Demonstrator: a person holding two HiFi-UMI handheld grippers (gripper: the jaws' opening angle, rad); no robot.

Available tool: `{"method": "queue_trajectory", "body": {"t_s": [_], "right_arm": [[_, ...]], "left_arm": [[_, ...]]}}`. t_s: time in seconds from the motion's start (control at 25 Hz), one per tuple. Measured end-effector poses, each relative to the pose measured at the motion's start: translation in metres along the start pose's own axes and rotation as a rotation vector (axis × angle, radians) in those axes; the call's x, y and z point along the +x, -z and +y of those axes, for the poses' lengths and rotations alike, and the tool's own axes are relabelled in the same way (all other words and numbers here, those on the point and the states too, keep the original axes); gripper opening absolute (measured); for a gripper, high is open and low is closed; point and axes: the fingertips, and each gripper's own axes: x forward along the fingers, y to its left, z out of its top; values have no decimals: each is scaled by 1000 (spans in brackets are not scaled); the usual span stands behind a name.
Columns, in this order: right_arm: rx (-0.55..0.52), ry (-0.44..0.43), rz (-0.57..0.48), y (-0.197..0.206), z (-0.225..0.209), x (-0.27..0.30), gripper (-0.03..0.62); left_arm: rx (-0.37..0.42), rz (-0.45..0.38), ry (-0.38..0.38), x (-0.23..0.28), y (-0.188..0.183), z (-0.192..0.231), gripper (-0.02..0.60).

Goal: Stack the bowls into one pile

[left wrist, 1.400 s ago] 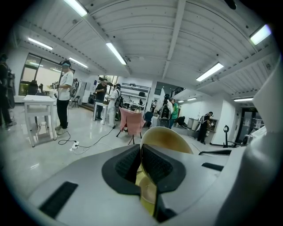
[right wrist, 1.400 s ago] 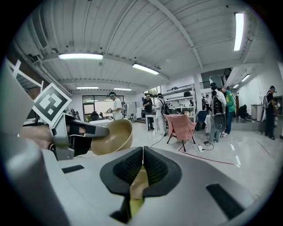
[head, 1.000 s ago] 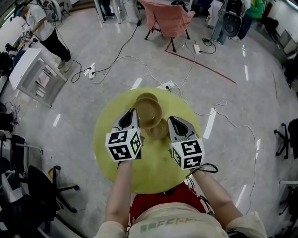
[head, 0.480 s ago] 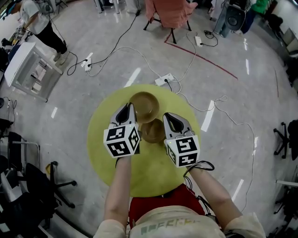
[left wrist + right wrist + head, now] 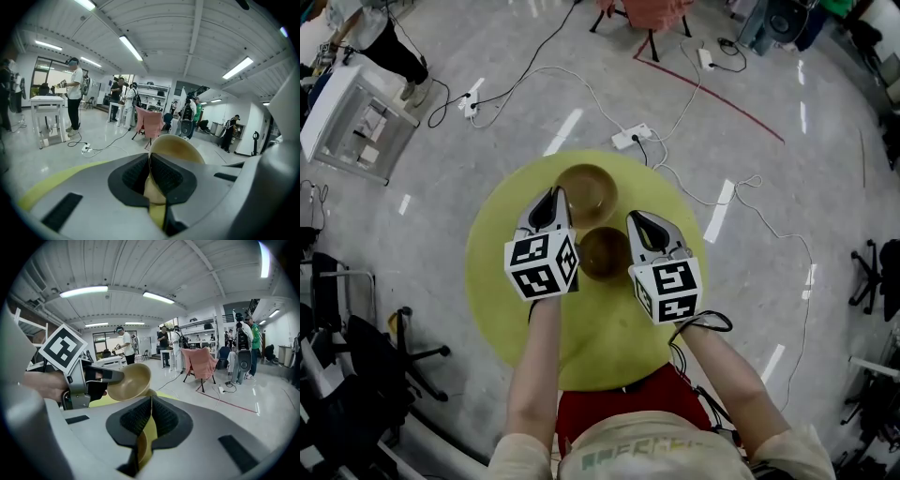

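Two tan bowls are over the round yellow table point(image 5: 609, 347). My left gripper point(image 5: 553, 195) is shut on the left rim of the far bowl point(image 5: 586, 190). The right gripper view shows that bowl point(image 5: 131, 380) raised and tilted, with the left gripper point(image 5: 84, 380) beside it. In the left gripper view its rim runs between the pads and the bowl point(image 5: 180, 147) rises beyond them. The near bowl point(image 5: 603, 251) lies between both grippers. My right gripper point(image 5: 635, 218) is shut on its right rim. A thin tan edge shows between the right gripper's point(image 5: 151, 408) pads.
Cables and a power strip point(image 5: 633, 139) lie on the floor beyond the table. A white bench point(image 5: 347, 117) with a person beside it stands at the upper left. Office chairs point(image 5: 384, 347) are at the left. A pink-draped chair point(image 5: 201, 363) stands farther off.
The bowl in my left gripper has moved toward the table's far side, away from the near bowl it overlapped a second ago. Both grippers have stayed shut.
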Motion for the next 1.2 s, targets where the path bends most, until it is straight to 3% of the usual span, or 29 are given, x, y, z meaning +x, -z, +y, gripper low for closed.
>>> {"method": "queue_trajectory", "body": {"t_s": [0.56,1.2], "right_arm": [[0,-24,43,13,-4,33,37],[5,-22,83,24,-9,51,37]], "left_arm": [[-26,53,-19,35,25,15,32],[-4,109,-34,56,41,25,32]]}}
